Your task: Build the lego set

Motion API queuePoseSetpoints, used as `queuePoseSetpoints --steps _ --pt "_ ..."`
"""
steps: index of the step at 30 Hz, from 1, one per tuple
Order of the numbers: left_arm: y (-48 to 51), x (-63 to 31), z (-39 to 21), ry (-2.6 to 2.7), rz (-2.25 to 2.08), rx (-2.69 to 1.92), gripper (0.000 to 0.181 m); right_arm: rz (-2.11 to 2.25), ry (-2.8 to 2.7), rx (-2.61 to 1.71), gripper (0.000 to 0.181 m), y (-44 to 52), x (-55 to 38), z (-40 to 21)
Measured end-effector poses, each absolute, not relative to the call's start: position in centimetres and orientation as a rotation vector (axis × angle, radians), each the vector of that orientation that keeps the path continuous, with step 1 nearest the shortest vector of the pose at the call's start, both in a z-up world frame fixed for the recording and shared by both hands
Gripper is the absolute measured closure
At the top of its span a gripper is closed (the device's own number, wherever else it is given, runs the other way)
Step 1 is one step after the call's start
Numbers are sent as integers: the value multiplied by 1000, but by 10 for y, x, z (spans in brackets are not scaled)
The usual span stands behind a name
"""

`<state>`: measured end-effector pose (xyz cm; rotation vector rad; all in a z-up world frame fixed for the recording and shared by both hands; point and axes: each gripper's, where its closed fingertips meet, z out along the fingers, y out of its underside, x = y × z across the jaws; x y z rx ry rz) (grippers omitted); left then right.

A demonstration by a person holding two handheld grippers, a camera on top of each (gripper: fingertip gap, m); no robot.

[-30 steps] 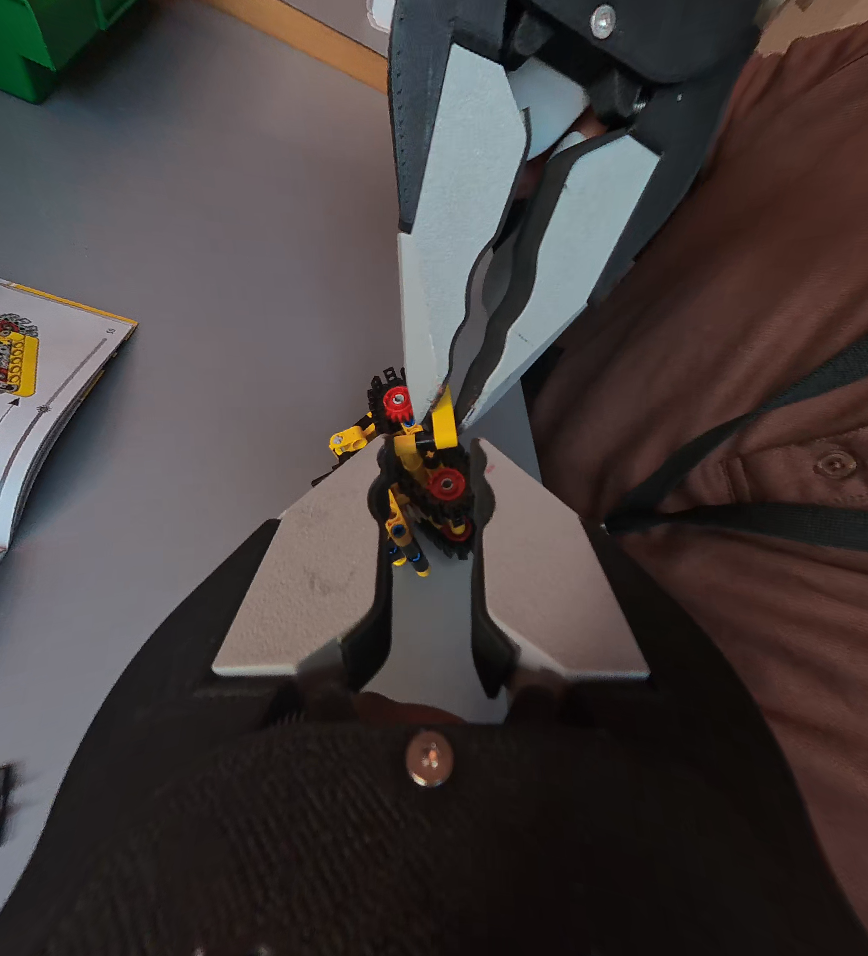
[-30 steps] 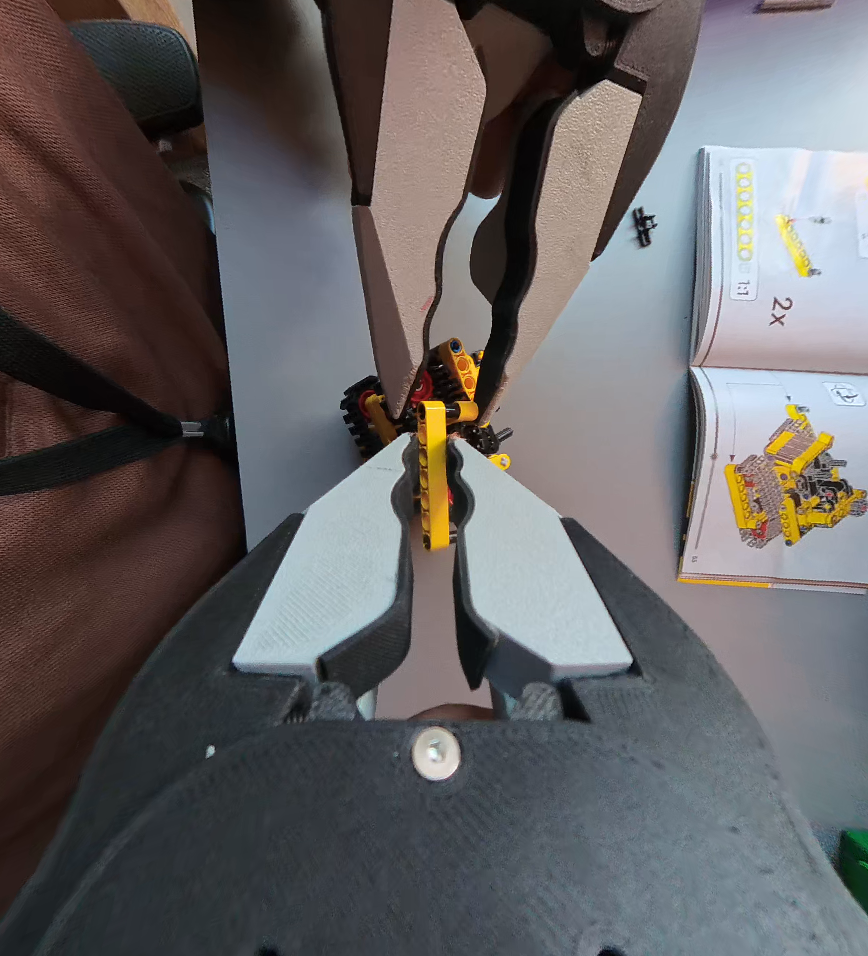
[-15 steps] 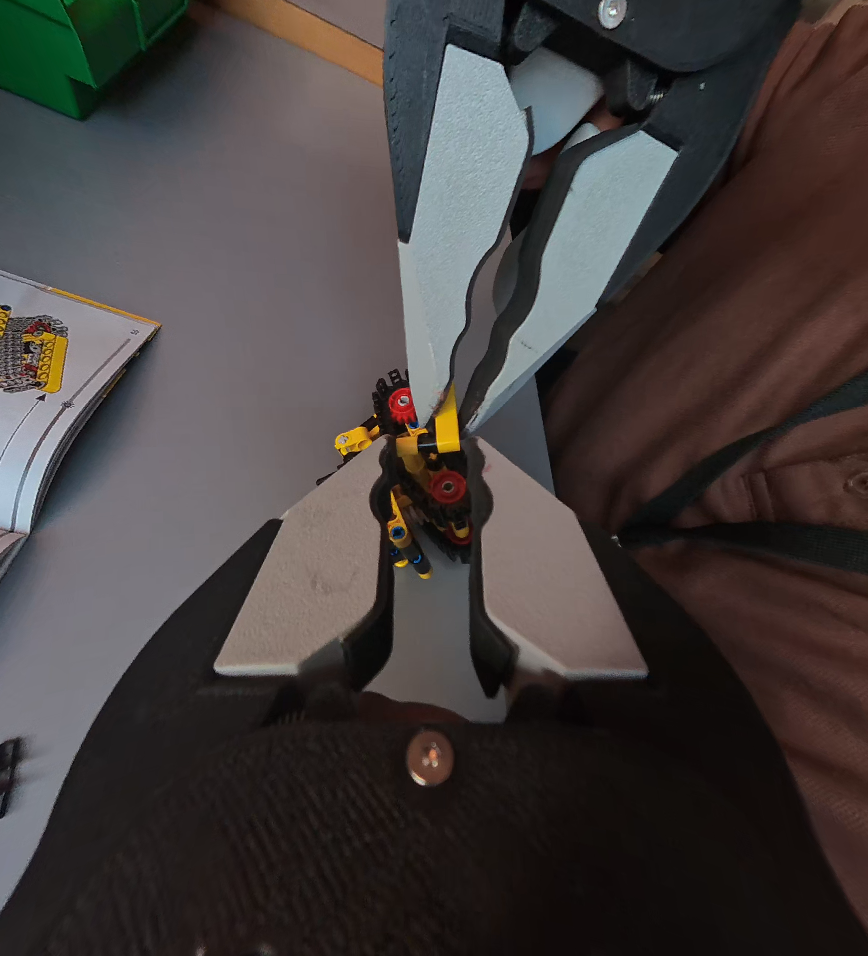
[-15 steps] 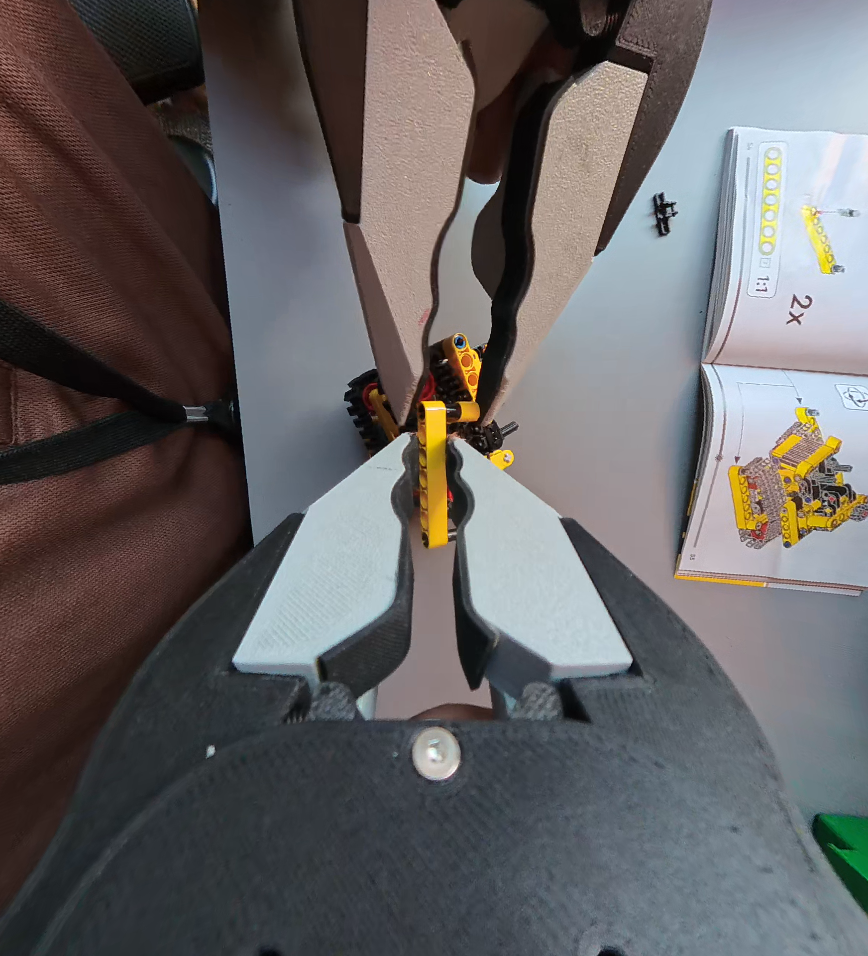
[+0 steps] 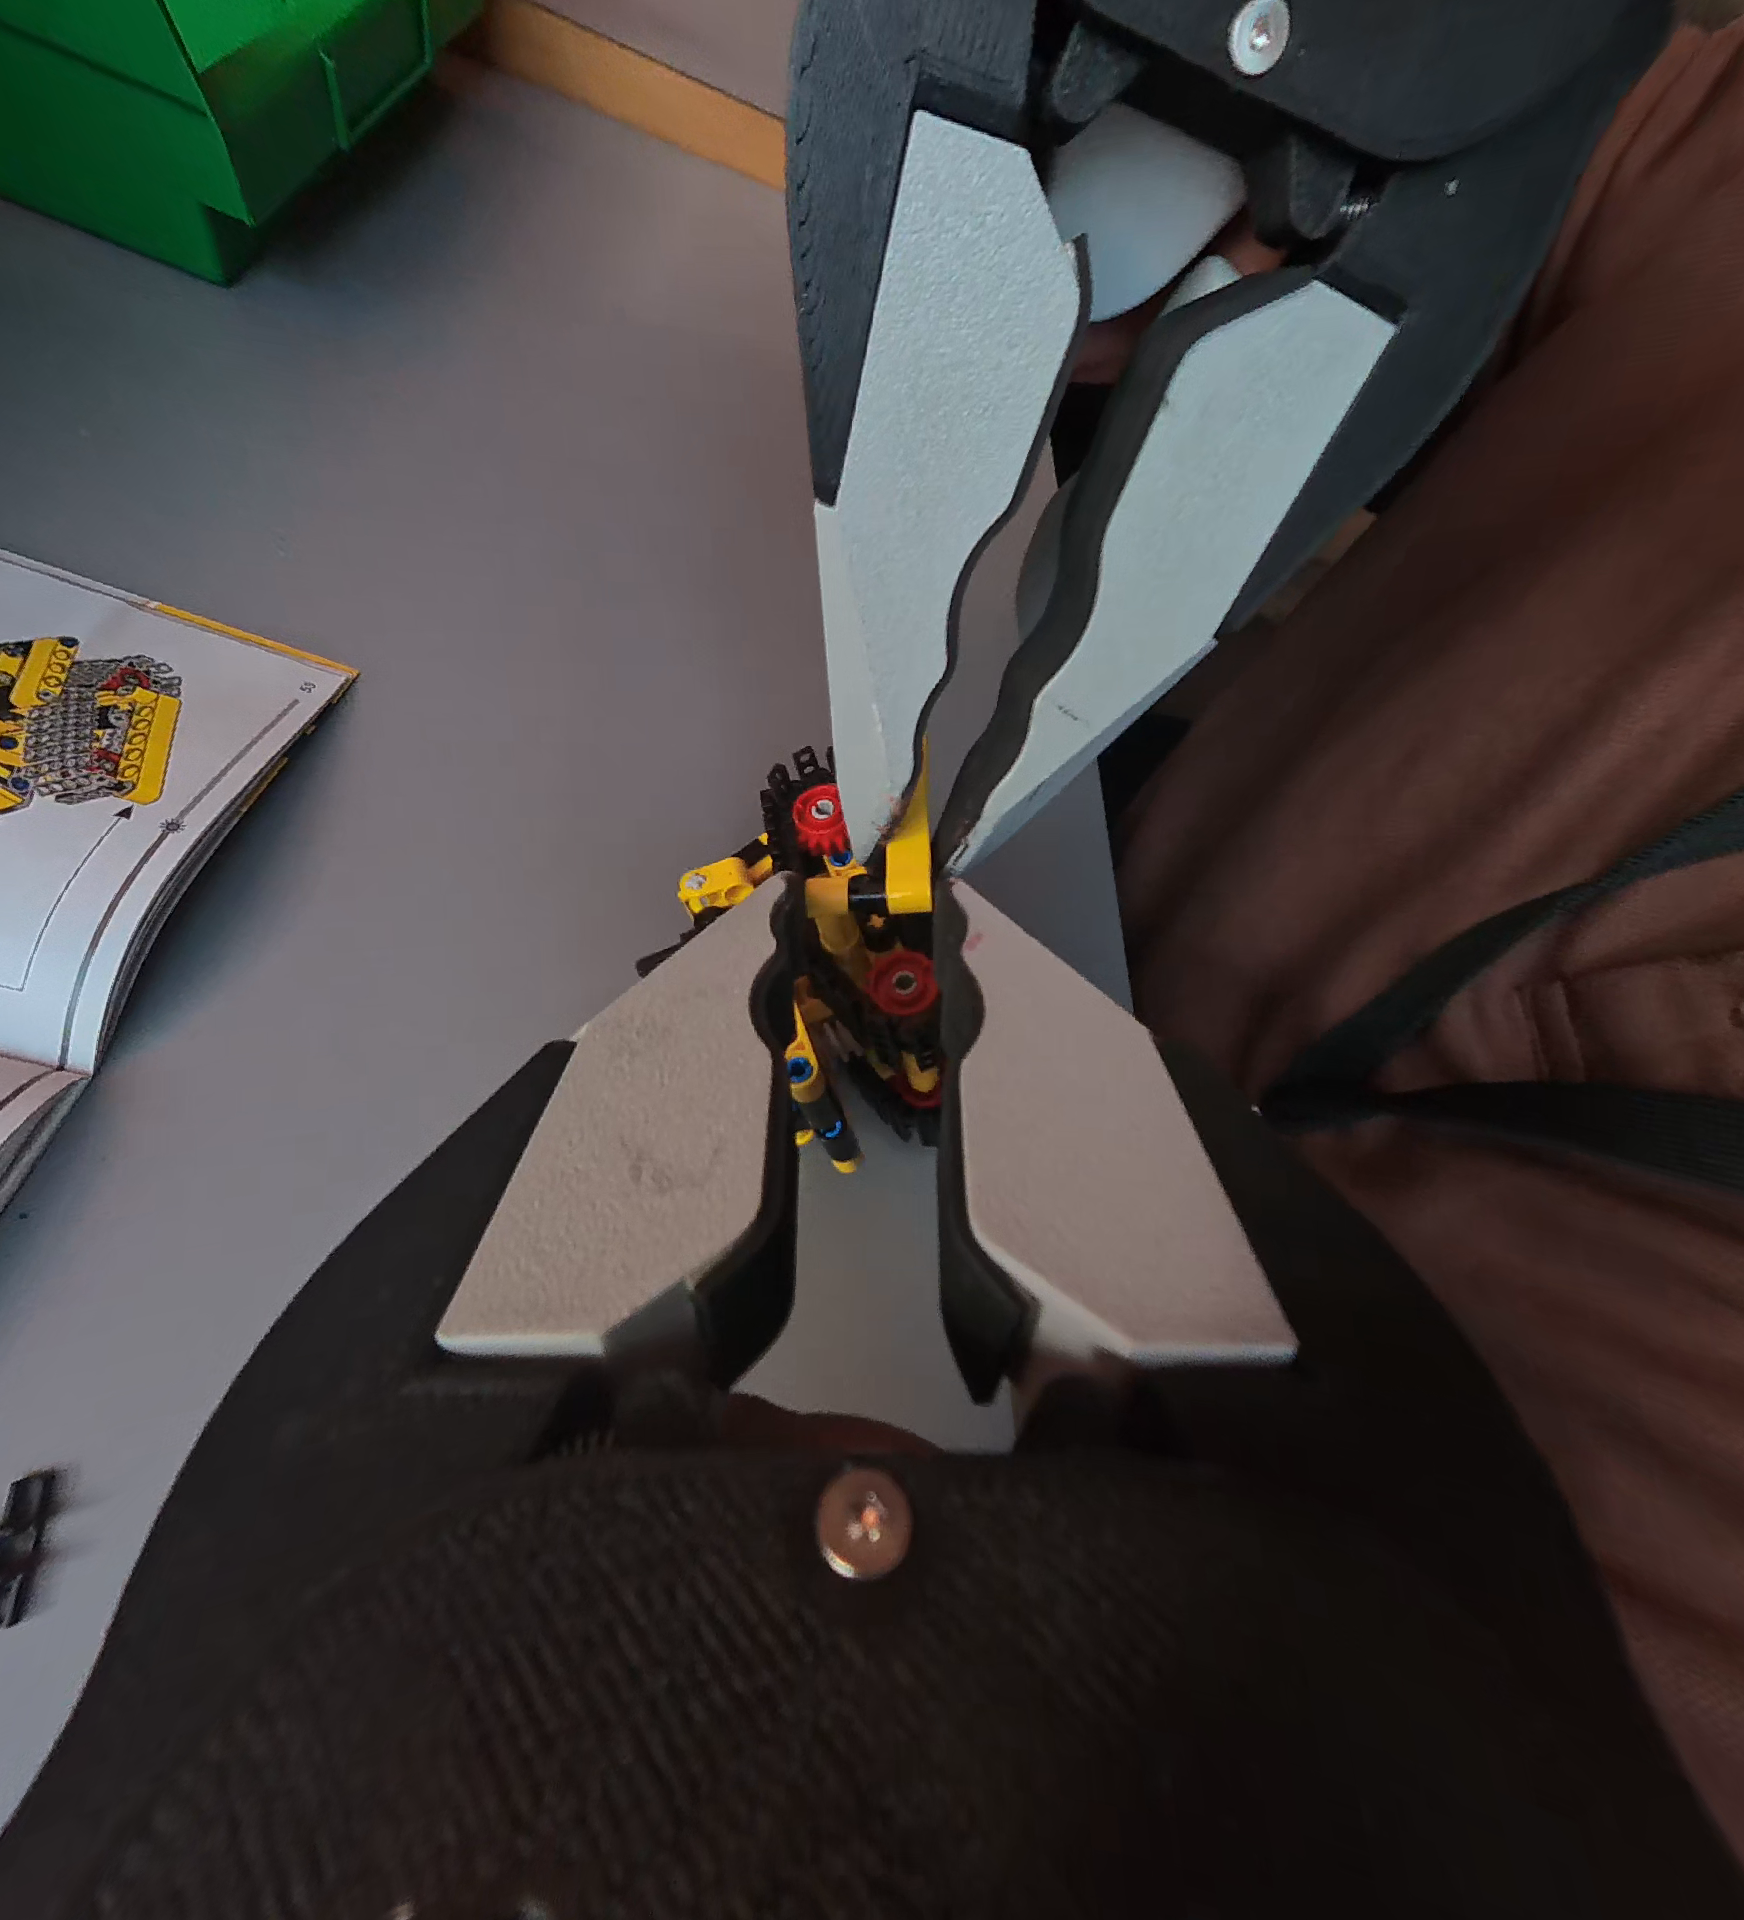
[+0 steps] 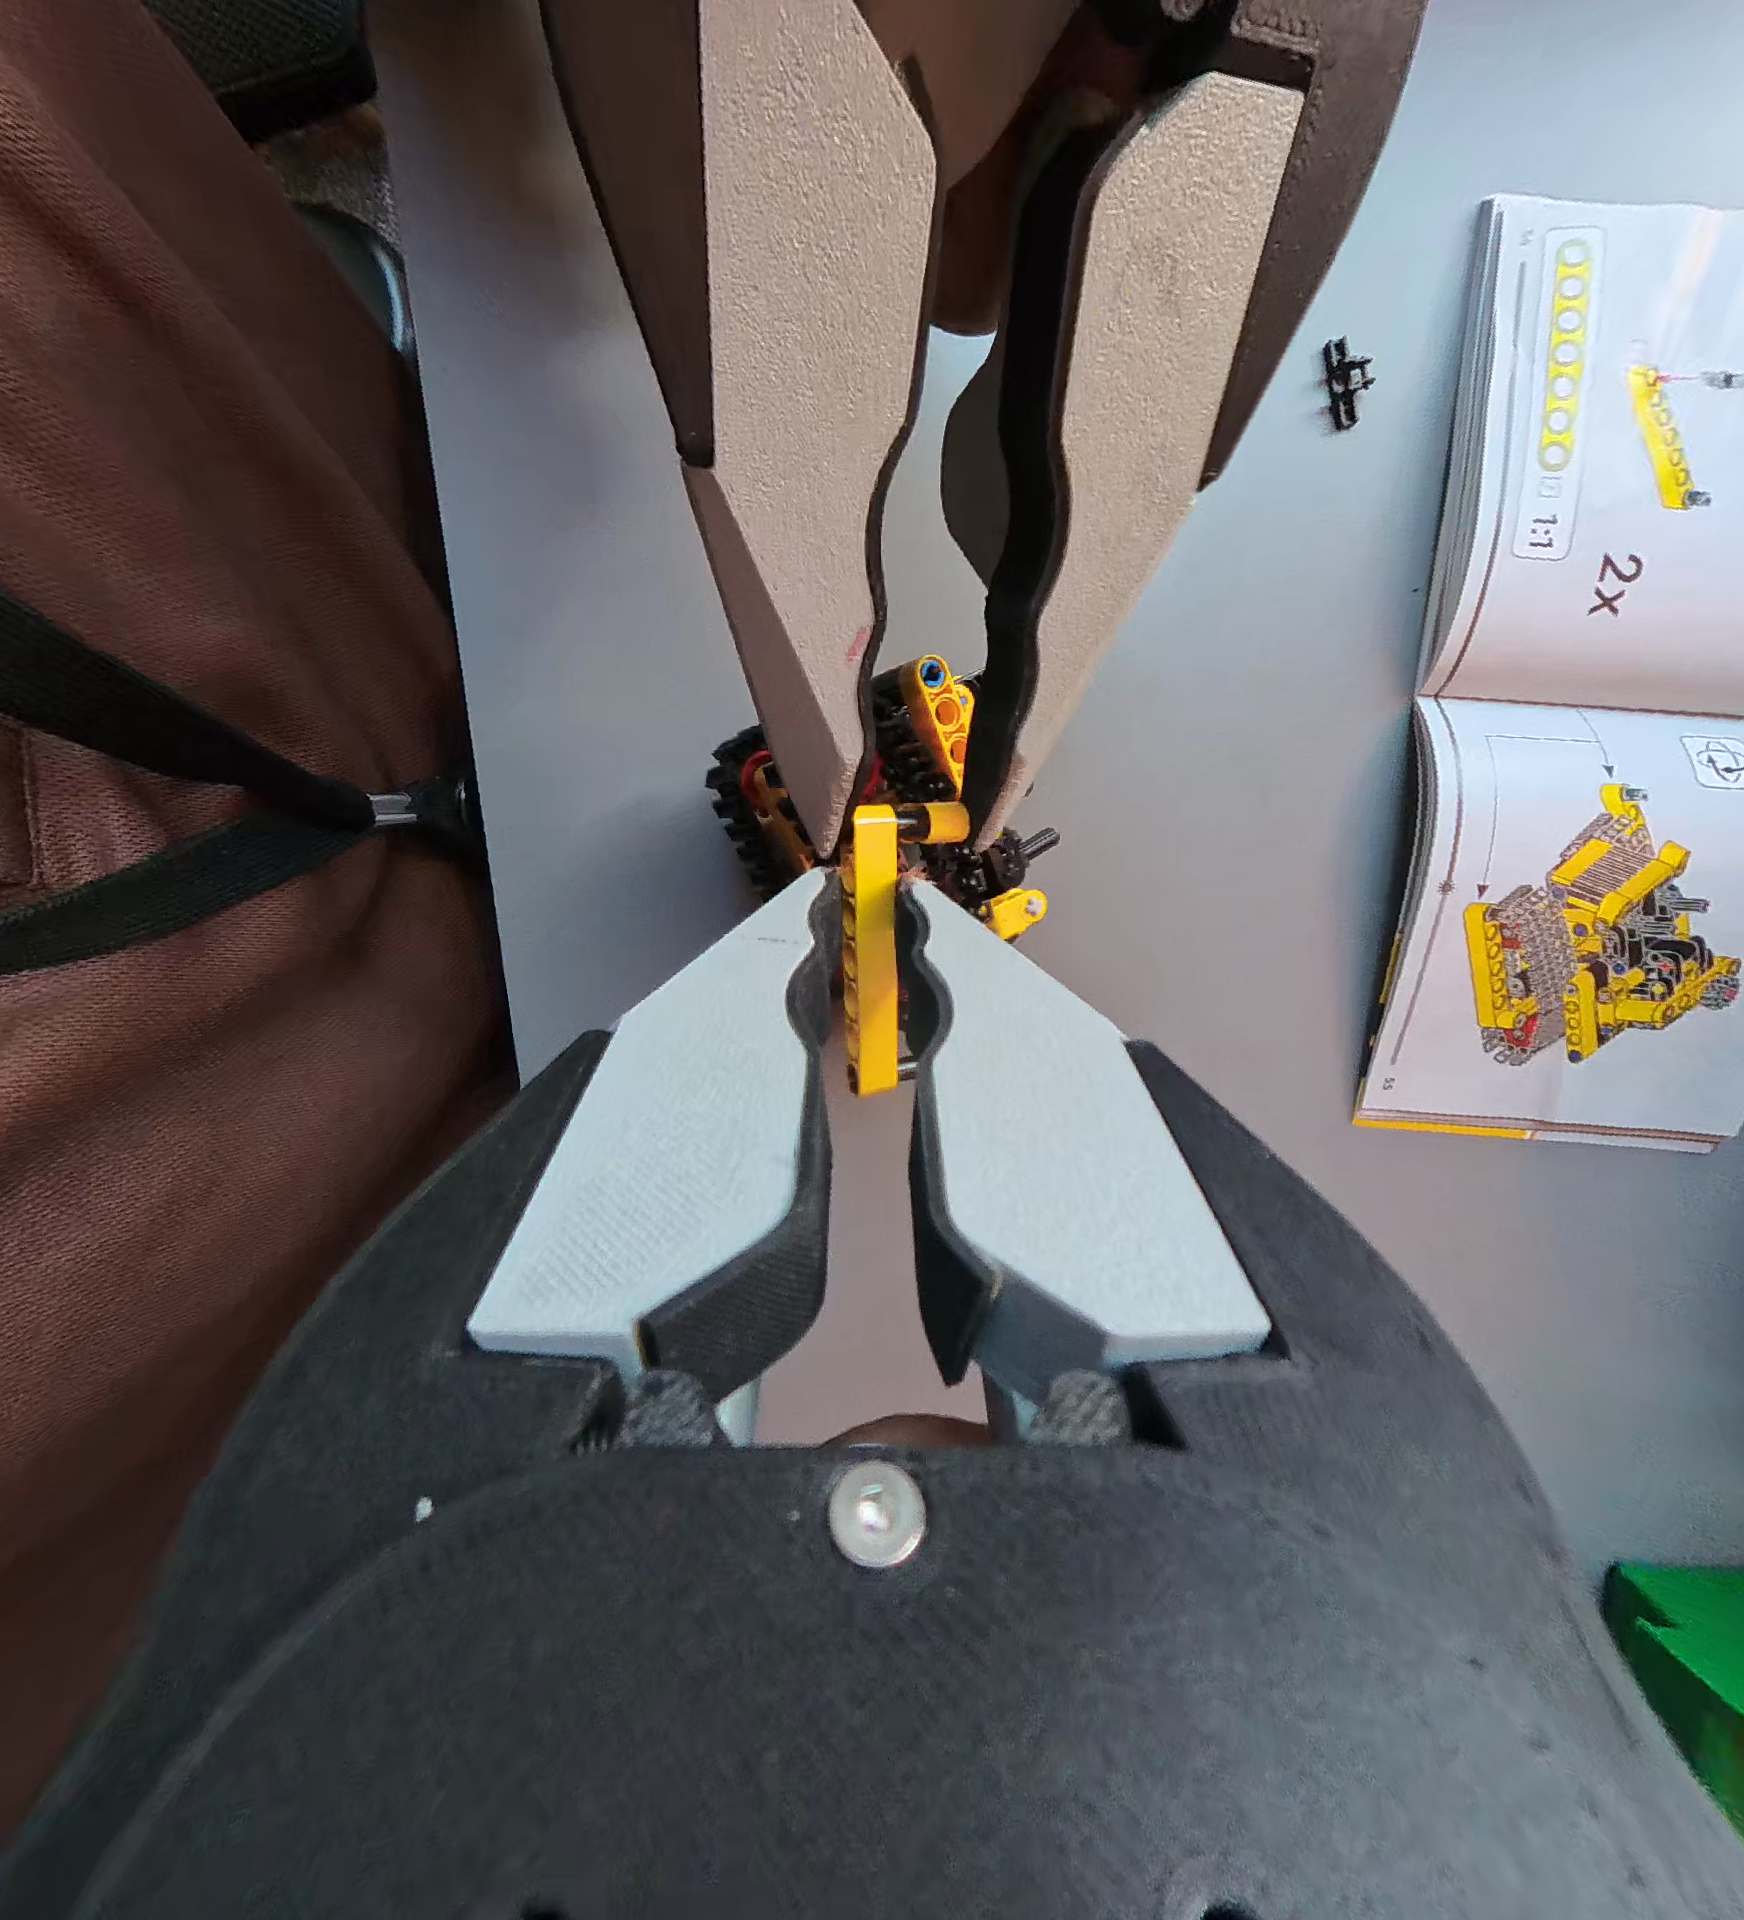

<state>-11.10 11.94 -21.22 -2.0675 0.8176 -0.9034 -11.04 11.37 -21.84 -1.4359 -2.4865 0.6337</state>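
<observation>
My left gripper (image 5: 863, 914) is shut on a small lego assembly (image 5: 868, 987) of black, yellow and red parts with red gears, held above the grey table (image 5: 483, 520). My right gripper (image 6: 873, 883) is shut on a long yellow lego beam (image 6: 873, 977), held edge-on. The beam's far end touches the assembly (image 6: 935, 748) at a yellow pin. The two grippers meet tip to tip: the right one (image 5: 935, 831) comes down from the top of the left wrist view, the left one (image 6: 909, 831) from the top of the right wrist view.
An open instruction booklet (image 5: 47, 790) lies on the table, also in the right wrist view (image 6: 1595, 831). A small black lego part (image 5: 6, 1548) lies near it (image 6: 1348, 382). A green bin (image 5: 151, 114) stands at the table edge. A person's brown shirt (image 5: 1574, 831) is close by. Less than 4 cm separates the two grippers' tips.
Both grippers have drifted slightly across the table together, so the booklet and green bin have slid further into view. The grips on the assembly and the beam are unchanged.
</observation>
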Motion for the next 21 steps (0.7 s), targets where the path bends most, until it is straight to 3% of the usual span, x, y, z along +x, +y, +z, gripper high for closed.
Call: queuePoseSetpoints --steps 21 --pt "128 -114 -210 794 -836 -2025 160 618 -2514 -1340 174 123 -112 -218"
